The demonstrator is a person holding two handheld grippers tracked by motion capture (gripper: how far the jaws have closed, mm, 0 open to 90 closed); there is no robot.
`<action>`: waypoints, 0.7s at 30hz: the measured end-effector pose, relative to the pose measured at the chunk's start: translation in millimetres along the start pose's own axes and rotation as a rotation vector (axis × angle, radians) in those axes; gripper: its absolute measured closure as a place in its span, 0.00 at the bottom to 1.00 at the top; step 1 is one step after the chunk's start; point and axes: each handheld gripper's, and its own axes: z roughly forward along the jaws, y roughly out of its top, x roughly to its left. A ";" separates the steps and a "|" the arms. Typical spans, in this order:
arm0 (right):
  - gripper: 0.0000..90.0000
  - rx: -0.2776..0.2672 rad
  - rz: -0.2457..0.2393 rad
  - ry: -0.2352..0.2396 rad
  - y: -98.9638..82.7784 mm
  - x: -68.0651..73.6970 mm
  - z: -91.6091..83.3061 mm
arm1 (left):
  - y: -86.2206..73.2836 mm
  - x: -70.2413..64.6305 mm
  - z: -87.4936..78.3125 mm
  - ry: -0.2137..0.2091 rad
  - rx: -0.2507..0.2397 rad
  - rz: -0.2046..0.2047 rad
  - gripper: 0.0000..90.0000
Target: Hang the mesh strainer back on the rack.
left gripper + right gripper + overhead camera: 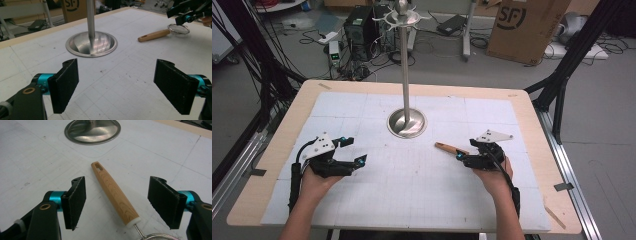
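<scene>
Nearest the camera, at the lower left of the high view, the left gripper (346, 152) has its jaws spread over the bare table (412, 200). At centre right, the right gripper (116, 202) is spread too, the wooden-handled strainer (113, 195) lying between its jaws, untouched.

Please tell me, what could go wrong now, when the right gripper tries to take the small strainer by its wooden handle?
1. The right gripper is open with the wooden handle lying slanted between its jaws, so they may pinch it off-centre and it could swivel.
2. The handle is round and lies flat on the table; it may roll away.
3. The strainer's mesh ring sits beside the gripper and might catch when lifted.
</scene>
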 end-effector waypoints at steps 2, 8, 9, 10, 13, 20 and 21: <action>0.34 0.022 -0.006 -0.004 0.1 -1.5 1.6 | -0.1 -0.3 0.6 -0.003 -0.004 -0.002 0.23; 0.39 0.119 -0.055 -0.020 1.8 -11.4 6.6 | 0.1 0.0 -0.1 -0.002 -0.005 -0.003 0.23; 0.40 0.127 -0.057 -0.017 1.9 -13.1 7.4 | 0.1 0.0 0.0 -0.003 -0.005 -0.004 0.23; 0.41 0.138 -0.061 -0.016 1.9 -14.3 8.3 | 0.0 0.0 0.2 -0.005 -0.005 -0.004 0.23; 0.44 0.173 -0.075 -0.011 1.9 -16.7 14.2 | 0.0 -0.1 0.4 -0.006 -0.001 0.000 0.23; 0.53 0.264 -0.144 0.001 2.1 -16.3 24.6 | 0.3 0.4 -0.4 -0.006 -0.006 -0.005 0.23; 0.54 0.282 -0.148 0.006 2.4 -16.9 25.8 | 0.2 0.5 -0.2 -0.007 -0.006 -0.005 0.23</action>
